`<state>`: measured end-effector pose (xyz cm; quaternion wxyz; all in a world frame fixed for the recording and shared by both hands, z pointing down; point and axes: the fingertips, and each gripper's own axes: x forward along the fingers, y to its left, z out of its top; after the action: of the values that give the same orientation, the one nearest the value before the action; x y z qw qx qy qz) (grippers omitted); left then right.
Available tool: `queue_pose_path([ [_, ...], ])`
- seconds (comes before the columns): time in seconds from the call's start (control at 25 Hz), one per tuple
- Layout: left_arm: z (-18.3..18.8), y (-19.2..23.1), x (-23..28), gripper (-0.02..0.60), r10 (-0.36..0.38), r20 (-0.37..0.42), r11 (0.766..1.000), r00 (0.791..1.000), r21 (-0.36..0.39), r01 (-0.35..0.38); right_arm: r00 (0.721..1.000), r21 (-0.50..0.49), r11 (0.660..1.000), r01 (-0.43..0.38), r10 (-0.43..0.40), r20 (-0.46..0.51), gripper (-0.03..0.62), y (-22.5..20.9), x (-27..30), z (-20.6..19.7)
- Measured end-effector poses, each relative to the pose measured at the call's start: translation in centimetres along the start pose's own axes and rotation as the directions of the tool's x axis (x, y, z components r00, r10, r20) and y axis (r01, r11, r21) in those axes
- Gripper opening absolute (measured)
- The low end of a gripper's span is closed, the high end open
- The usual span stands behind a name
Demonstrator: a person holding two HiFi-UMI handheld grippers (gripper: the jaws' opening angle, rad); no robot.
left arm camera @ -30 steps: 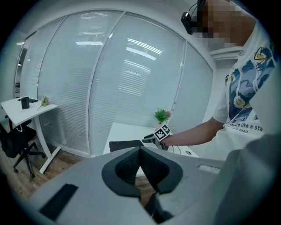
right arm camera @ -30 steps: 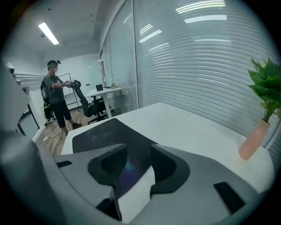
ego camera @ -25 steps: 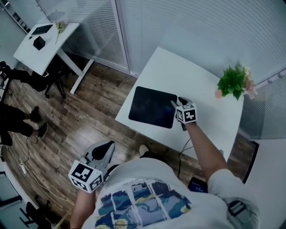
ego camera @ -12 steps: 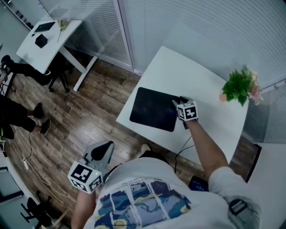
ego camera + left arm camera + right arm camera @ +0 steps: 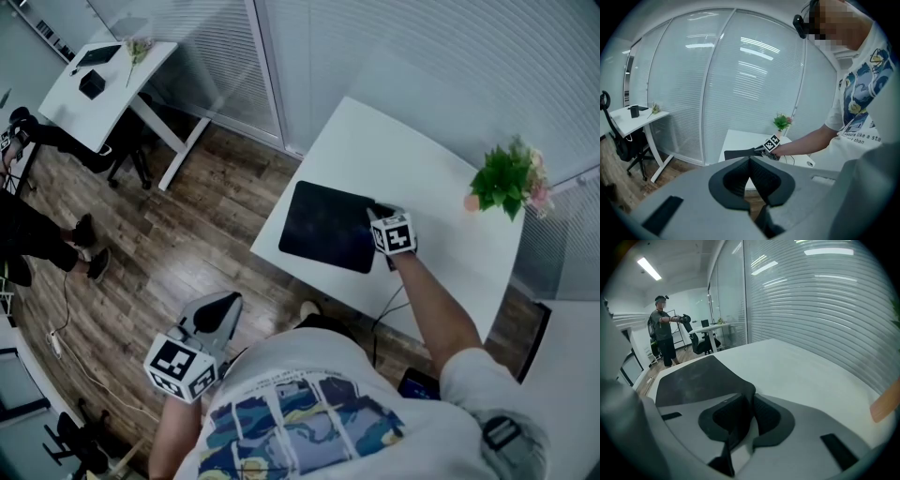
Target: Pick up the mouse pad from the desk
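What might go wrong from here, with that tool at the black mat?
The right tool has just been closing its jaws on one corner of the pad only; such a small hold may slip when it lifts. The pad lies by the near edge of the desk, so if dropped it could slide off to the floor.

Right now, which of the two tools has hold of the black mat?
The right tool: its jaws have just been closing on the mat's edge on the white desk. The left tool hangs shut and empty over the floor.
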<state>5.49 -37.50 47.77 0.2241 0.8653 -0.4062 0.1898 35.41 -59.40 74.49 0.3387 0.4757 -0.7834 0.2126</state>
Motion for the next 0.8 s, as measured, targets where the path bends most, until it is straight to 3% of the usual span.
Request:
queue_pose_path([
  [0.48, -2.7, 1.4, -5.7, 0.003, 0.014, 0.039, 1.0, 0.999, -0.02, -0.013, 0.997, -0.041, 0.996, 0.076, -0.075, 0.035, 0.034, 2.2, -2.8, 2.4],
  [0.8, -4.5, 1.7, -9.8, 0.003, -0.02, 0.069, 1.0, 0.997, -0.016, 0.021, 0.992, -0.058, 0.993, 0.101, -0.096, 0.087, 0.029, 4.8, -6.3, 5.3],
])
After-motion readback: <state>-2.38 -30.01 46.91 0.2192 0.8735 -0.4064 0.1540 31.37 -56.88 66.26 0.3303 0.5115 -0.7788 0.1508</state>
